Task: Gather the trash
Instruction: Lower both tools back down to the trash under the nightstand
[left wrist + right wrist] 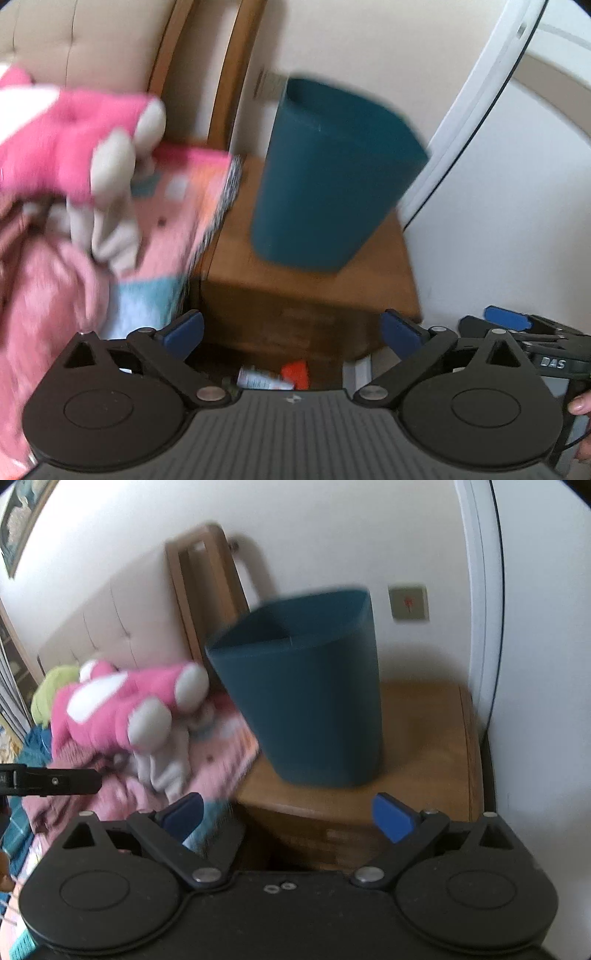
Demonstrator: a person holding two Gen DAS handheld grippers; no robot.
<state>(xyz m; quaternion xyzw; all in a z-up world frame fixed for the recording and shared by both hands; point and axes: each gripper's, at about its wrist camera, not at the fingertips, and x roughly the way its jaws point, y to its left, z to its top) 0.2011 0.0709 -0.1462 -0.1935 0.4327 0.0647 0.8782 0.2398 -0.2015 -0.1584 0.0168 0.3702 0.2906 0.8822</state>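
Observation:
A dark teal waste bin stands upright on a wooden nightstand; it also shows in the right wrist view. My left gripper is open and empty, below and in front of the nightstand. Small wrappers, one white and one orange-red, lie low between its fingers. My right gripper is open and empty, in front of the nightstand. The right gripper also shows at the right edge of the left wrist view.
A bed at the left holds a pink plush toy, pink blankets and a patterned cover. A wooden headboard post and a padded headboard stand behind. A white door frame is at the right.

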